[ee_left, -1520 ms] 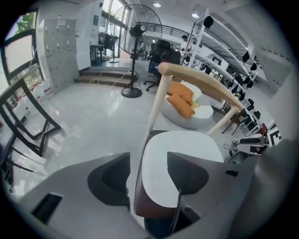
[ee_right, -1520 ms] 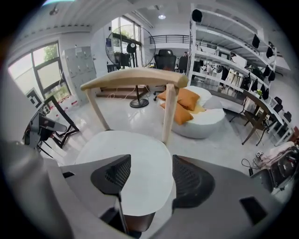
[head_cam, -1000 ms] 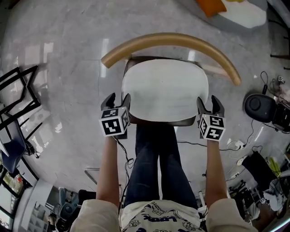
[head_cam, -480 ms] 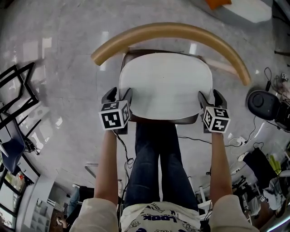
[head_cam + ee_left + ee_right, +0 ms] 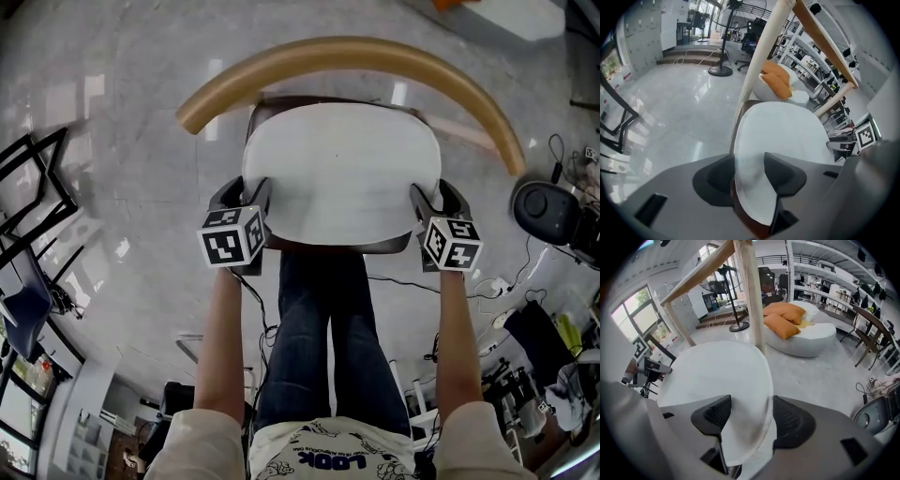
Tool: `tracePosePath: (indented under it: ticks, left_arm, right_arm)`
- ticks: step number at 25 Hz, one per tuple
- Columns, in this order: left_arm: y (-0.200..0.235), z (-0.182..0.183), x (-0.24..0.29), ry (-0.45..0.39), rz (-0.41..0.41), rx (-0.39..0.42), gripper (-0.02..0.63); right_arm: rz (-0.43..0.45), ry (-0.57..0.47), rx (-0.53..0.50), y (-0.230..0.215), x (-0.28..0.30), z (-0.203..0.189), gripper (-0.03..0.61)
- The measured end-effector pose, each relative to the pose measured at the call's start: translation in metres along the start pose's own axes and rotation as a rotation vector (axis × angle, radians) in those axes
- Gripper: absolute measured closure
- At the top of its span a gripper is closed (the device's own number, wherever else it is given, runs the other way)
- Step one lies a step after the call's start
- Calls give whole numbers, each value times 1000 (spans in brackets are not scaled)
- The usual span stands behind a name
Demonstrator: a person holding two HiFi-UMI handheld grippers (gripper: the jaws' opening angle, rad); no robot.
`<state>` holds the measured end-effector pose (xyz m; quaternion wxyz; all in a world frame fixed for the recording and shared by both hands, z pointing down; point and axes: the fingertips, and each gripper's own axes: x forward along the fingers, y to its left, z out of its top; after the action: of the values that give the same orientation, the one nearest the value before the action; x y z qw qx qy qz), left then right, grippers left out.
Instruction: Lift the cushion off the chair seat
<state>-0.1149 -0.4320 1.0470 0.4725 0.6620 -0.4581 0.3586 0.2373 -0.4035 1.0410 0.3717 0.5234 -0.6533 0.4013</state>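
Closest in, the person's legs stood right against the front of the chair. Just past them, the left hand-held gripper sat at the cushion's 8 o'clock corner. The right hand-held gripper sat at its 4 o'clock corner.

The left one's jaws were closing, and the cushion's edge was between them. They did not look to be squeezing it yet. The right one's jaws were apart too, one on each side of the cushion's edge. It looked loose, not pinched.

The white cushion lay flat on the chair seat, whose dark rim peeked out at 6 o'clock. The curved wooden chair back bent round it at 12 o'clock. Far off on the floor, past the chair, lay two orange pillows.

So I think the step in hand was taking hold, and the lift had not begun. Next, both jaws would need to squeeze the soft edge tight. Then both hands should go up together and stay level, so the cushion does not sag or slip out of one side.
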Motion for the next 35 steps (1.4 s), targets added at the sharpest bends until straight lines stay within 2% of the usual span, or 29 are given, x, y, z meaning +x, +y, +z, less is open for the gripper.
tracePosePath:
  ticks: [6, 9, 12, 16, 28, 35]
  left_arm:
    - [-3, 1, 0, 20, 69, 58, 448]
    - [-2, 1, -7, 11, 104, 74, 484]
    - [-1, 4, -14, 9, 126, 69, 550]
    - [-5, 6, -23, 12, 118, 72, 575]
    - [-17, 18, -102, -30, 129, 99, 581]
    - [-43, 13, -176, -113, 146, 78, 583]
  right_arm:
    - [-2, 7, -11, 6, 0, 0, 322]
    - [-34, 2, -19, 10, -6, 2, 369]
    - [-71, -20, -2, 9, -16, 7, 448]
    - [-82, -35, 10, 12, -31, 10, 490]
    - [-63, -87, 10, 47, -106, 28, 506]
    - [-57, -183, -31, 59, -185, 52, 509]
